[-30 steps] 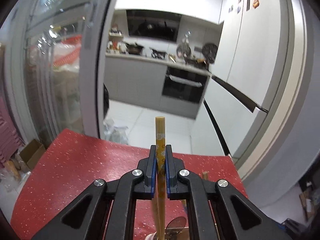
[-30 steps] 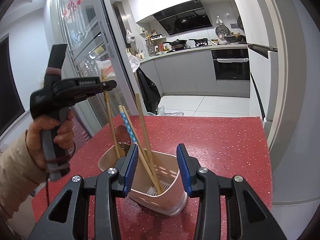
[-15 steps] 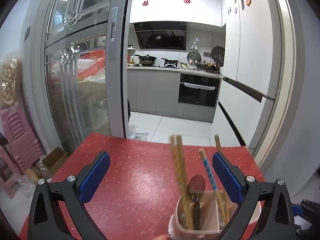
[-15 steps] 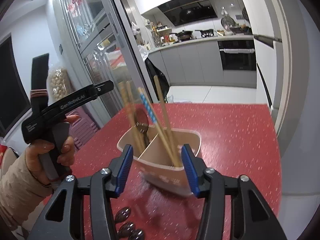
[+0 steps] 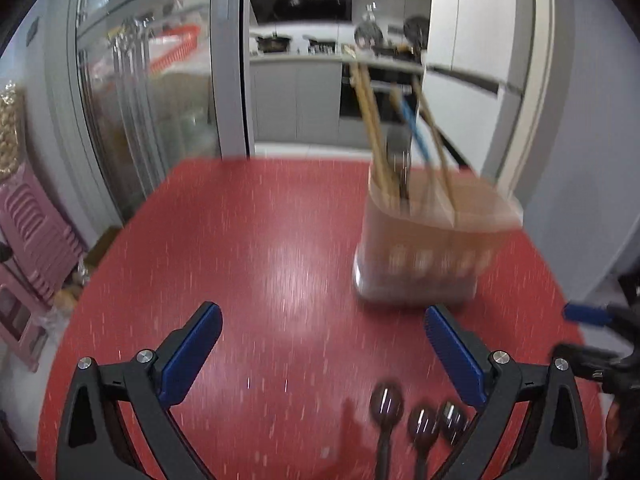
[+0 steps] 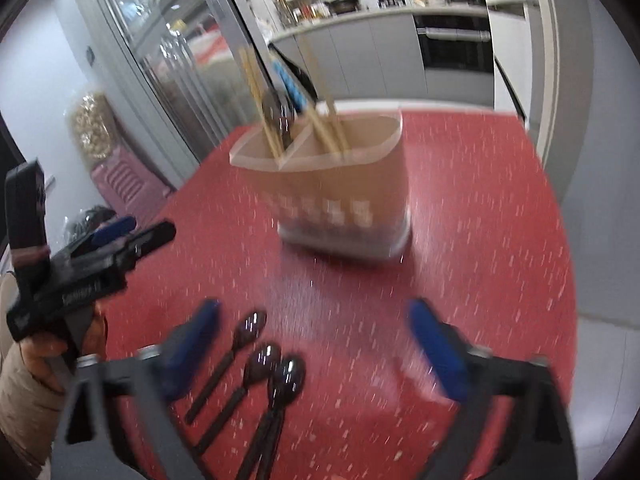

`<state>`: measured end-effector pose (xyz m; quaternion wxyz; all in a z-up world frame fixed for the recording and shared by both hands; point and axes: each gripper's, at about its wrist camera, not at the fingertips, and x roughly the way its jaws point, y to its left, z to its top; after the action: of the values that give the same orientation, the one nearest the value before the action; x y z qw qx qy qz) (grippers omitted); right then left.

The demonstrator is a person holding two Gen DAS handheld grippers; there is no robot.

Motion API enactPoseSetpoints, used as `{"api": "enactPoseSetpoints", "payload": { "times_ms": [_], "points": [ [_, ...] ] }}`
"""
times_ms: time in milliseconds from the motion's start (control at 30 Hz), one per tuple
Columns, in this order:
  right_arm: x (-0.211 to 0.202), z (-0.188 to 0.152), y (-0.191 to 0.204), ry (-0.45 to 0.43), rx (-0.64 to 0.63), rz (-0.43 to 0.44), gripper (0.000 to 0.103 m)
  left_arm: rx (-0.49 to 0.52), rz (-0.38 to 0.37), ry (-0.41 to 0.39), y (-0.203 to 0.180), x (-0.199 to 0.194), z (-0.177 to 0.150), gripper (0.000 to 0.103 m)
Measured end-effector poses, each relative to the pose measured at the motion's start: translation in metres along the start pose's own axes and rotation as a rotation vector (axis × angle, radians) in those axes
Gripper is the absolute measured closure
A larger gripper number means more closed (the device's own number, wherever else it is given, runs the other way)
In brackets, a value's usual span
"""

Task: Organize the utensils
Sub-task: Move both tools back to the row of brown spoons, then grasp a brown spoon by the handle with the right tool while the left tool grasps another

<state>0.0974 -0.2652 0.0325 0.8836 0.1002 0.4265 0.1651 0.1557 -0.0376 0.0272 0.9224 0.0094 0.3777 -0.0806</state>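
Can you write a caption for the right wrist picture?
Open right gripper above three dark spoons on the red table, facing the utensil holder.

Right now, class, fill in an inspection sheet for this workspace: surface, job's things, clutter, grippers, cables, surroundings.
Surface: red speckled table.
Job's things: beige caddy upright, holding chopsticks and one spoon; three dark spoons lying side by side in front of it.
Clutter: nothing seen.
Grippers: left gripper open and empty; right gripper just opened, empty.
Cables: nothing seen.
Surroundings: kitchen counter, oven, glass door, pink stools.
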Motion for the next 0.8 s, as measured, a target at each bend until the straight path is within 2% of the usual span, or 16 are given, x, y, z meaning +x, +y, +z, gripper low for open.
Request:
{"api": "enactPoseSetpoints", "payload": {
  "times_ms": [67,200,267,400,500,633,800],
  "points": [
    [0.007,-0.013,0.002,0.040,0.013,-0.001,0.000,-0.011,-0.018,0.039,0.004,0.002,-0.022,0.000],
    [0.027,-0.042,0.012,0.189,-0.012,-0.092,0.000,-0.021,-0.050,0.111,0.007,0.005,-0.054,0.000],
    [0.035,-0.057,0.013,0.246,-0.003,-0.108,0.000,-0.021,-0.062,0.137,0.006,0.006,-0.066,0.000],
    [0.040,-0.081,0.014,0.293,0.019,-0.129,0.001,0.031,-0.046,0.177,-0.001,0.010,-0.084,0.000],
    [0.039,-0.091,0.015,0.307,0.019,-0.181,0.011,0.082,-0.027,0.206,-0.008,0.014,-0.095,0.000],
    [0.035,-0.101,0.018,0.316,-0.005,-0.224,0.028,0.104,-0.021,0.227,-0.016,0.016,-0.104,0.000],
    [0.034,-0.109,0.035,0.328,-0.055,-0.243,0.037,0.123,-0.005,0.245,-0.019,0.021,-0.107,0.000]
  ]
}}
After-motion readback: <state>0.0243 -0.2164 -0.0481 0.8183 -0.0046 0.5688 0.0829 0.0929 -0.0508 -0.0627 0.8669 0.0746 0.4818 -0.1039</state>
